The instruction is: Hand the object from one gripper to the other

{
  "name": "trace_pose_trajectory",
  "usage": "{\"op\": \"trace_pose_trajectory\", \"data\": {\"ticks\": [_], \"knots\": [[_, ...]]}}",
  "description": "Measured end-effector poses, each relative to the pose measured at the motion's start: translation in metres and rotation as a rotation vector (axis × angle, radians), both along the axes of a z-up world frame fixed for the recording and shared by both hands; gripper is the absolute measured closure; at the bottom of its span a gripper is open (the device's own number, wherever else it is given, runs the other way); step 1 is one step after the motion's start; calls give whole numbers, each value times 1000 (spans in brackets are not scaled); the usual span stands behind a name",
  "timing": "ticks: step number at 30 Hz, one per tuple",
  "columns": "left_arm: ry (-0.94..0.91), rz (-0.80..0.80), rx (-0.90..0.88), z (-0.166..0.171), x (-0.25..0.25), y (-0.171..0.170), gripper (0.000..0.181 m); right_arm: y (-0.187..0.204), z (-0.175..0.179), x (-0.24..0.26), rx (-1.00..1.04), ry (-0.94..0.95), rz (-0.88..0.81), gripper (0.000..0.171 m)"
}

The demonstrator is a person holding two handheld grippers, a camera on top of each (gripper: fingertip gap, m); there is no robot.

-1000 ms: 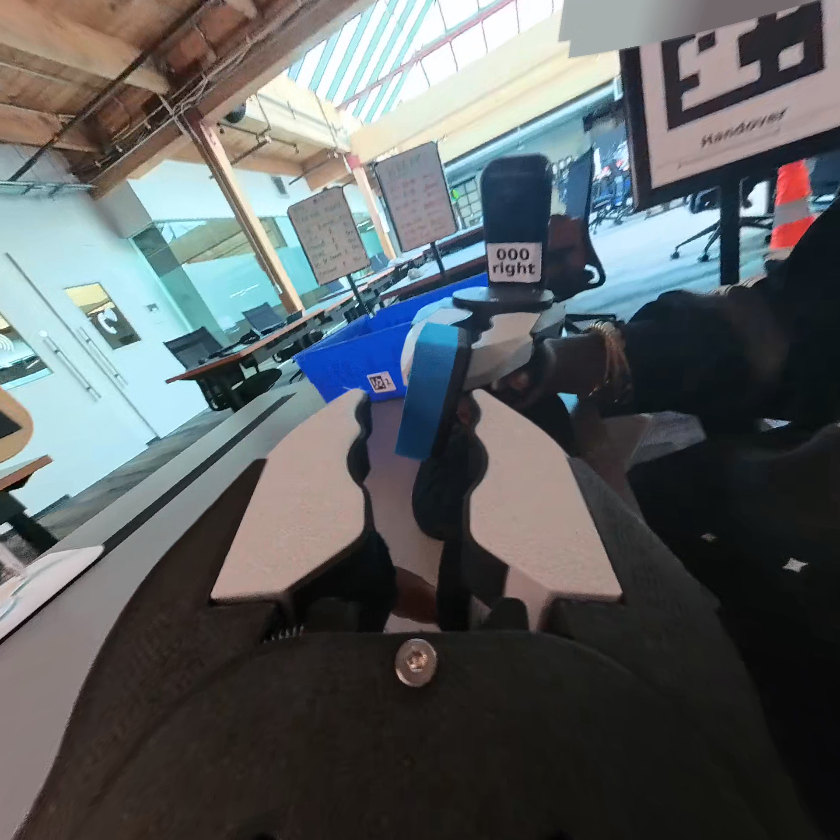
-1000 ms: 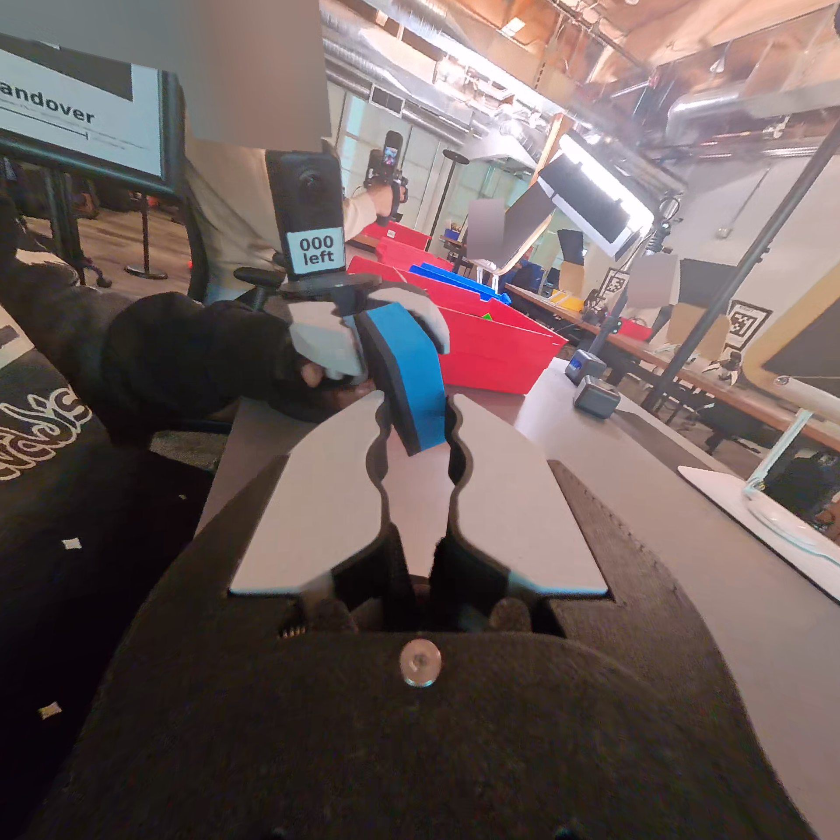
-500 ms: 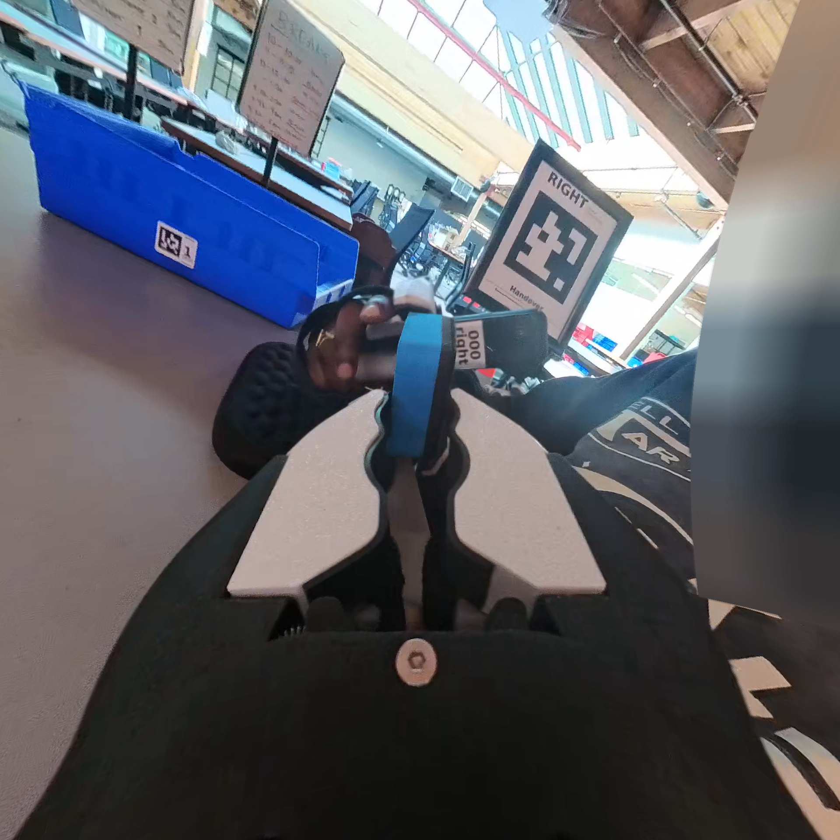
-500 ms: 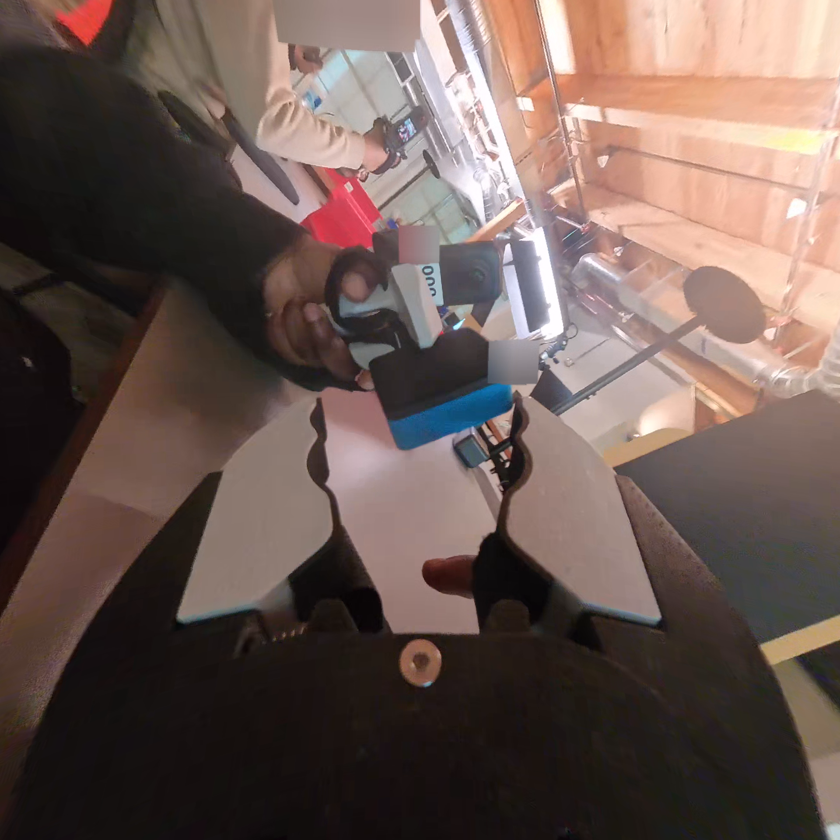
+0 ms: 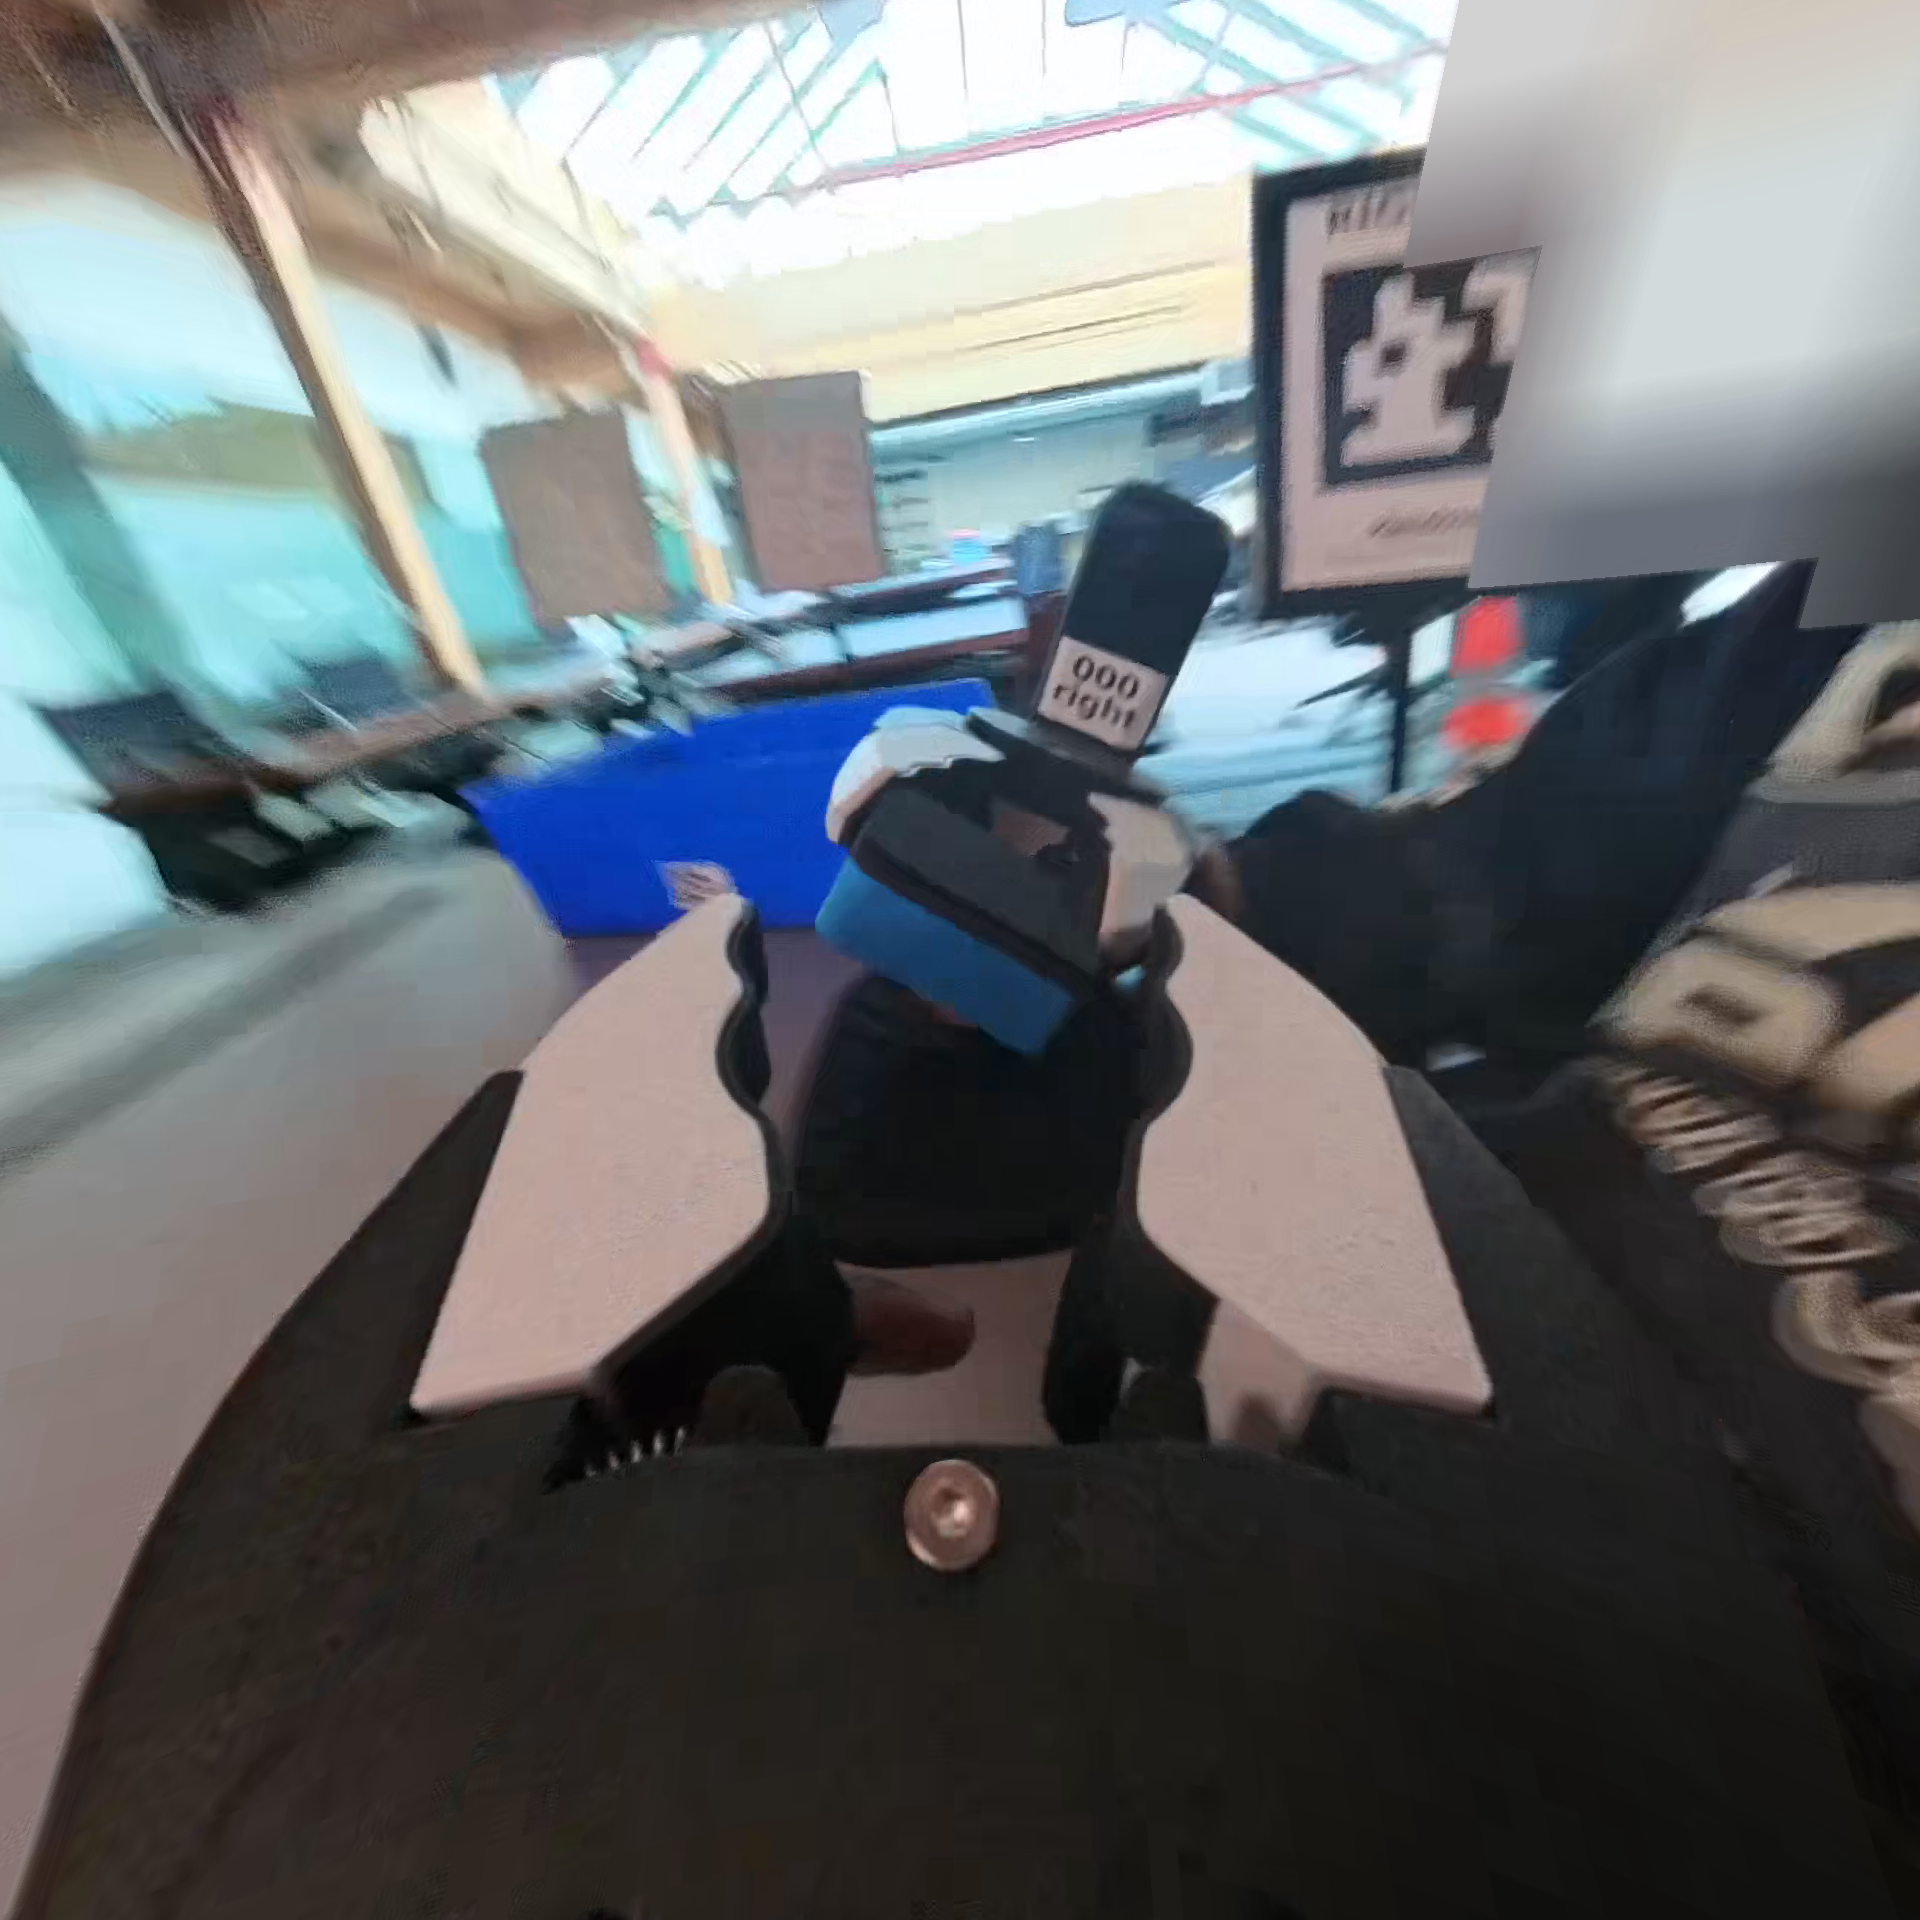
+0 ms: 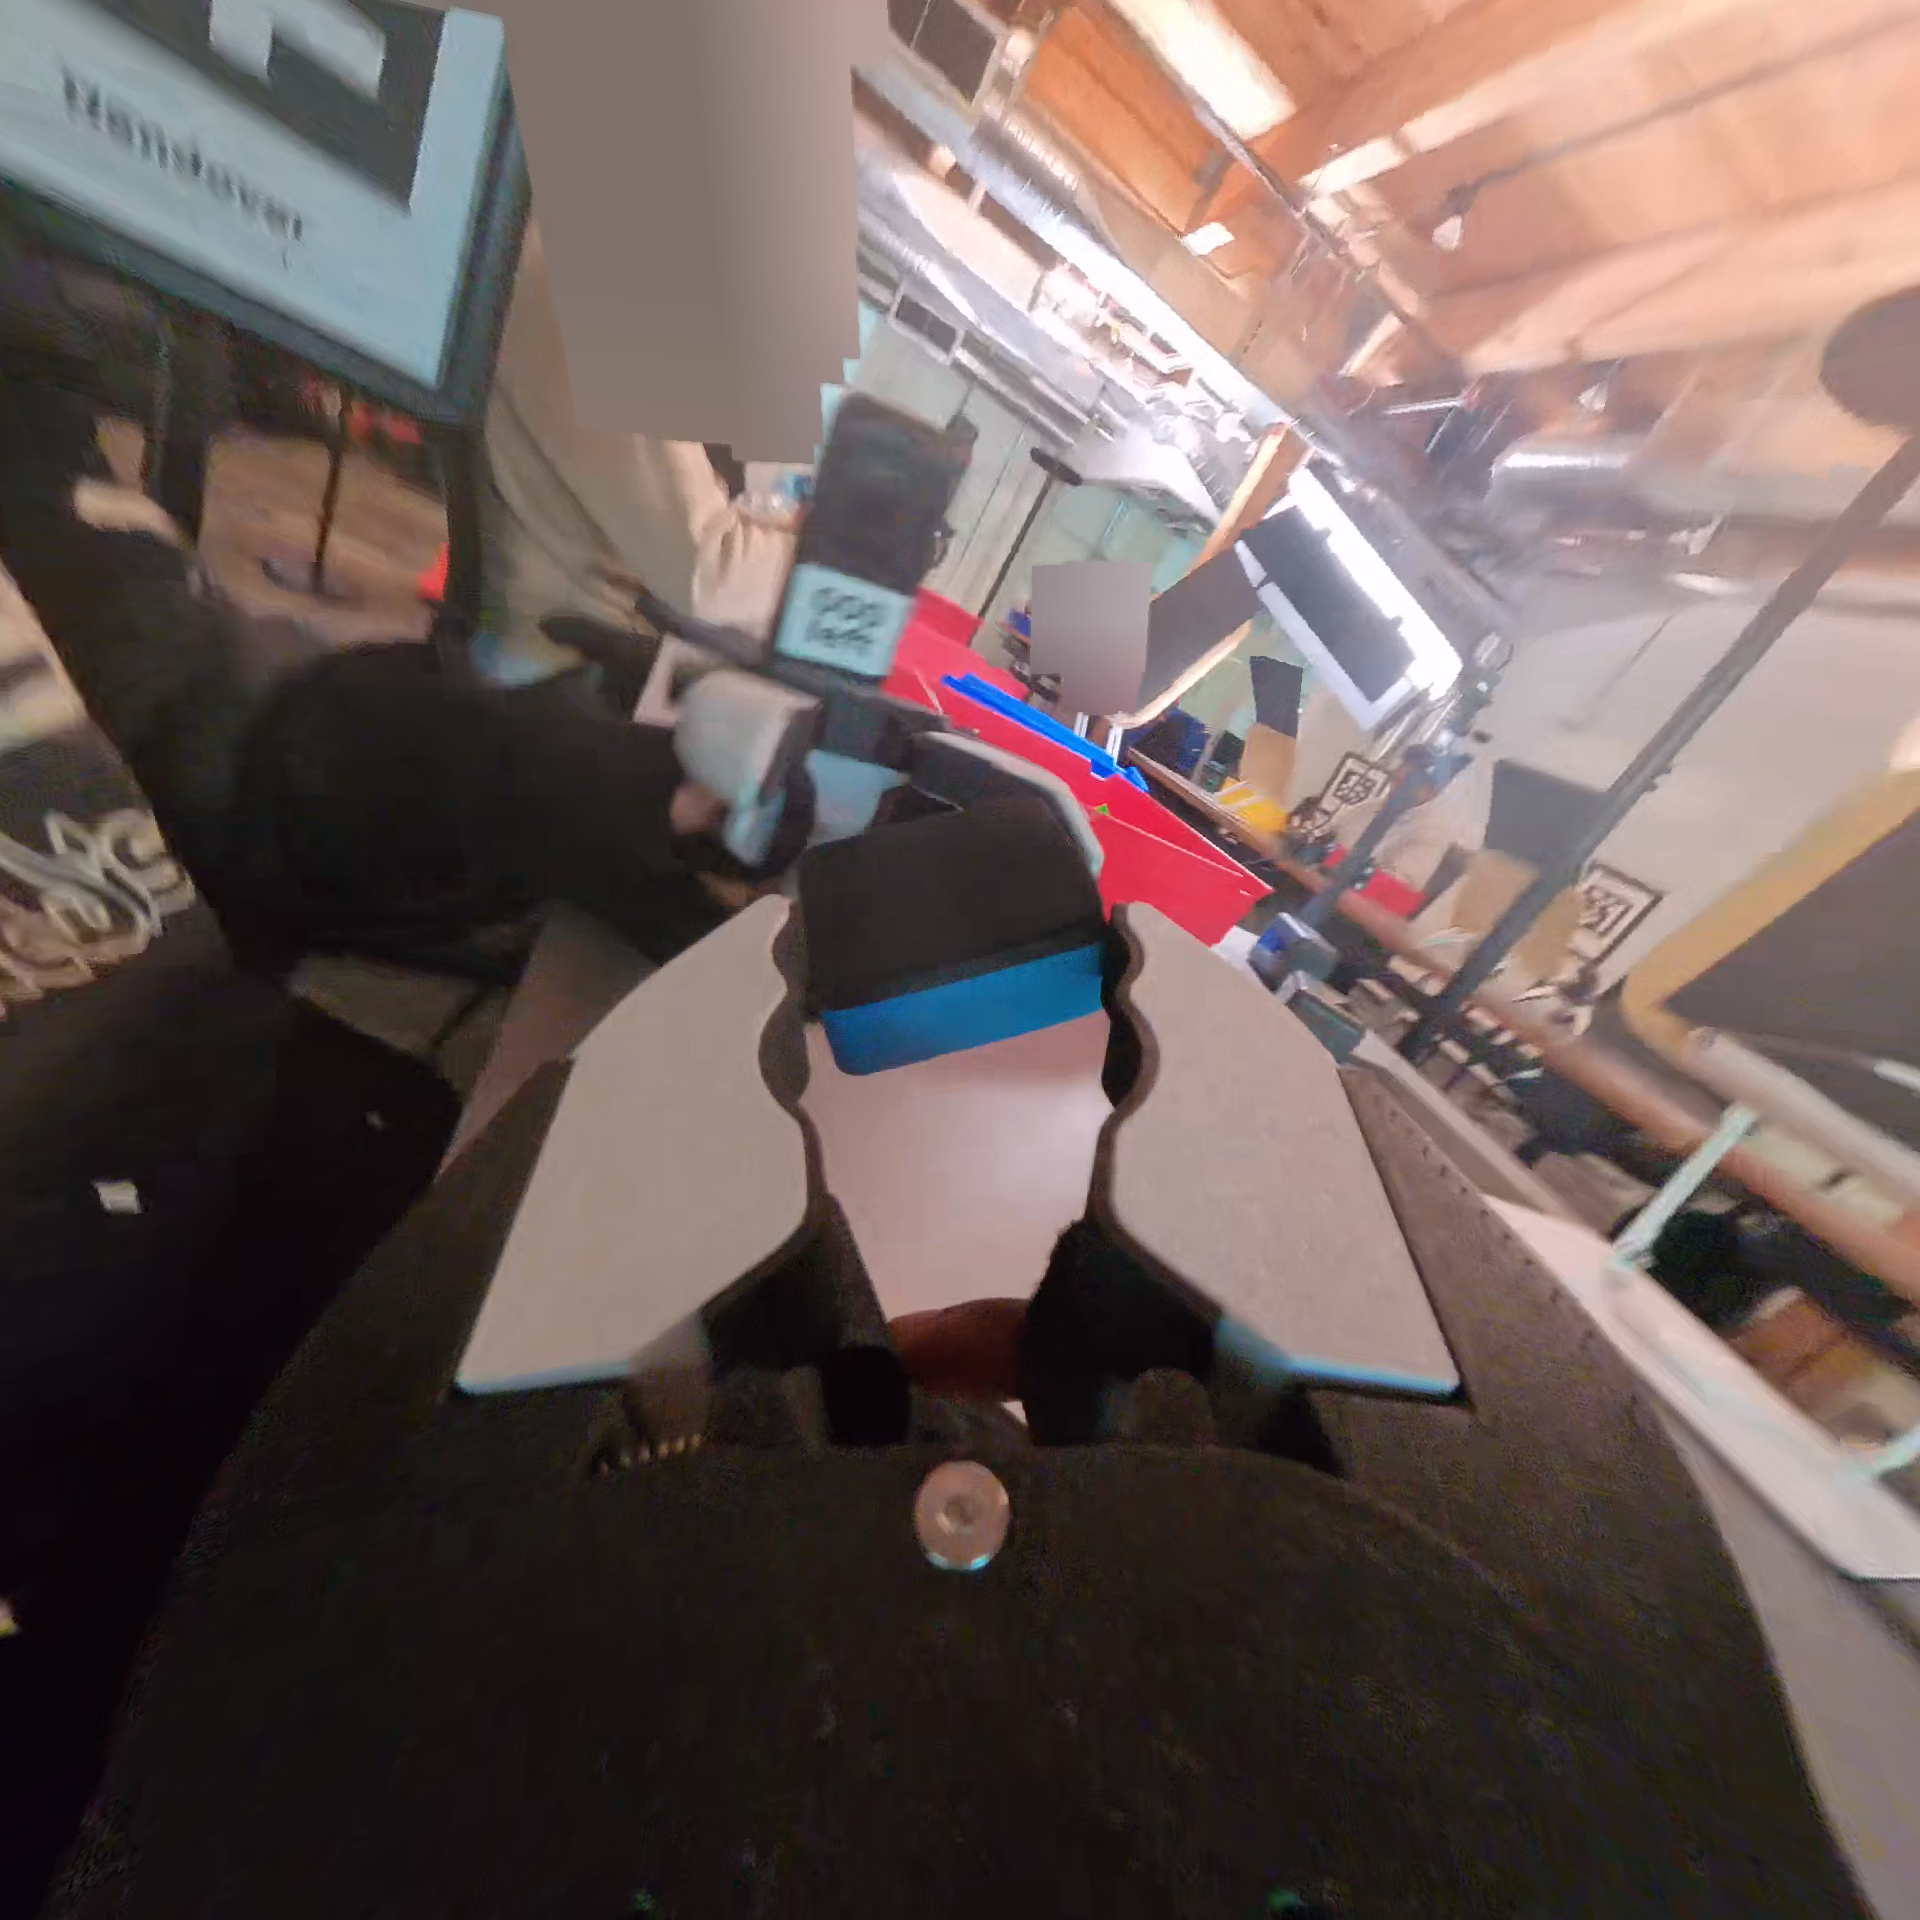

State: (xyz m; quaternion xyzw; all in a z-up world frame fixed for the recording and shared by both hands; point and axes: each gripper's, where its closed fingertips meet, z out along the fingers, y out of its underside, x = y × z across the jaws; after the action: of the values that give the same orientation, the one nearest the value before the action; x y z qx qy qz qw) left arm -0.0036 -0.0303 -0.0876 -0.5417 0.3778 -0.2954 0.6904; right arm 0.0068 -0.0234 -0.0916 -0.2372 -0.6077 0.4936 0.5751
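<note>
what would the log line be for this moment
stage: handover | block: clamped in right gripper, off the table | left gripper: open, not gripping

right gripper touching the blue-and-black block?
Touching. The right wrist view shows the blue-and-black block wedged between the right gripper fingertips, with both inner pads pressed against its ends and no gap on either side.

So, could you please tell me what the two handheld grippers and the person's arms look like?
Both the left gripper and right gripper have black bodies, a silver screw, and flat pale grey fingers with wavy black inner edges. Each carries a black camera with a white label. The sleeves are black.
</note>
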Motion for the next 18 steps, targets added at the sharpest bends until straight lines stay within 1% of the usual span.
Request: {"op": "trace_pose_trajectory", "data": {"ticks": [1,2,5,8,11,12,15,18], "knots": [[48,65,104,1,0,2,108,2,4,2,-59,-2,27,116],[90,107,167,0,1,3,107,2,5,4,-106,-14,62,116],[168,158,205,-7,4,9,107,2,4,4,-135,-40,89,117],[171,150,222,-7,7,7,111,-3,-2,2,-97,-74,93,116],[204,128,186,-14,11,7,119,-5,-4,1,-85,-79,93,116],[219,122,177,-17,12,7,125,-4,-3,2,-90,-77,95,116],[232,119,154,-19,11,7,127,-4,-4,1,-86,-78,93,116],[188,82,25,-21,9,8,127,-3,0,2,-62,-26,68,117]]}}
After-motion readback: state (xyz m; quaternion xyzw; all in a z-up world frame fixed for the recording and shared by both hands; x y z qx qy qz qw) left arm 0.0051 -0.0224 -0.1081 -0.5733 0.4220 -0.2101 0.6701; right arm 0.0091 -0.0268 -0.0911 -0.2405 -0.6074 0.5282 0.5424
